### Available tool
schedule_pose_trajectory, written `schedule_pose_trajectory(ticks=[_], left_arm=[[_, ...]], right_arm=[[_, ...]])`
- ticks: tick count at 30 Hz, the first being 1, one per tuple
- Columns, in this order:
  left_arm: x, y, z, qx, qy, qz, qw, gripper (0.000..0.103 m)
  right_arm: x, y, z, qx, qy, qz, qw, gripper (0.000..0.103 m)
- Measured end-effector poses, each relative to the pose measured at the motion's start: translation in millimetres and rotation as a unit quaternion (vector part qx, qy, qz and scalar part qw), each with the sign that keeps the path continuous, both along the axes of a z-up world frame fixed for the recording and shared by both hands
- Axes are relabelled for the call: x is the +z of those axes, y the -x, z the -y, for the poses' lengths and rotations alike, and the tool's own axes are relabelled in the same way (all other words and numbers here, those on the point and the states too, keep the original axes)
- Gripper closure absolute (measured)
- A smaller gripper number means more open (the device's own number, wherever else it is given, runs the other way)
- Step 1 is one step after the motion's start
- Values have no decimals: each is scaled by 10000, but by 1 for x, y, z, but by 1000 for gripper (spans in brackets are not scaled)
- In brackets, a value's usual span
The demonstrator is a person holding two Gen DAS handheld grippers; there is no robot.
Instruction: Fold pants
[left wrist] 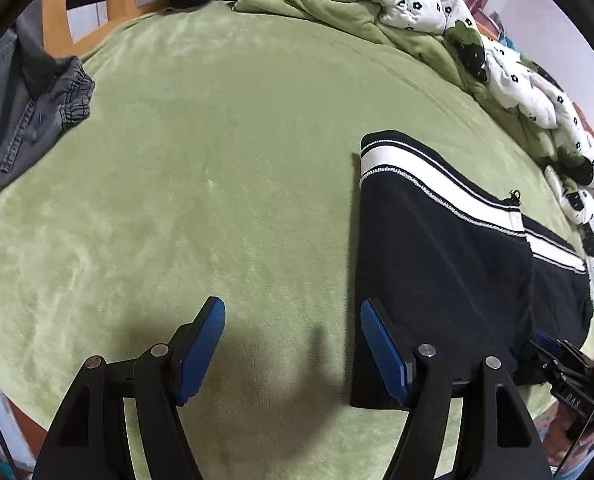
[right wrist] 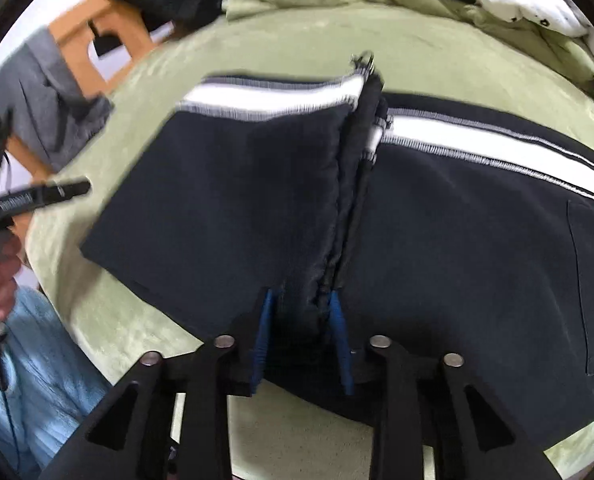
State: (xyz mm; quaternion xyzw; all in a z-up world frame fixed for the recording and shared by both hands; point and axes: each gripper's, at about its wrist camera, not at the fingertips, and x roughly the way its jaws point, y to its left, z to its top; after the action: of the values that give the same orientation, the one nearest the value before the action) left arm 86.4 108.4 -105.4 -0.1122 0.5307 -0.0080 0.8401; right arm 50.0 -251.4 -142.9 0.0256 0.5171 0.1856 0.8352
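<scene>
Dark navy pants [right wrist: 225, 200] with a white side stripe lie flat on the green blanket [left wrist: 217, 160], folded over so one layer sits on another. My right gripper [right wrist: 301, 300] is at the near edge of the pants, where the folded ridge of dark cloth runs between its blue pads [right wrist: 261, 340]. The jaws stand apart around that ridge without pinching it. In the left wrist view the pants [left wrist: 437, 260] are to the right. My left gripper [left wrist: 292, 308] hovers open over bare blanket, its right finger at the pants' left edge.
Grey jeans [left wrist: 25, 120] hang over the wooden bed frame [left wrist: 57, 12] at the left. A crumpled green and white flowered quilt [left wrist: 417, 8] runs along the far and right sides. A person's hand [right wrist: 5, 276] and light blue clothing [right wrist: 45, 380] are at the lower left.
</scene>
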Motion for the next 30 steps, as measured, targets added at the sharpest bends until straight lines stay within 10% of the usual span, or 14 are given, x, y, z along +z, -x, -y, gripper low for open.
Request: schedule_pose_trajectory(ticks=[10,20,30], left_arm=[[-7,6,14,-416,245,-43,9988,35],[-14,44,53,-1839,-59,-20,9829,35],[-37,37,55,-1081,-188,99,9939,35]], right_arm=[[-35,-22,3,-654,-571,-474,9951,47],[-33,-23,21,-770,-982,-556,9906,67],[-30,-15,14,-823,-815,-375,9926,65]])
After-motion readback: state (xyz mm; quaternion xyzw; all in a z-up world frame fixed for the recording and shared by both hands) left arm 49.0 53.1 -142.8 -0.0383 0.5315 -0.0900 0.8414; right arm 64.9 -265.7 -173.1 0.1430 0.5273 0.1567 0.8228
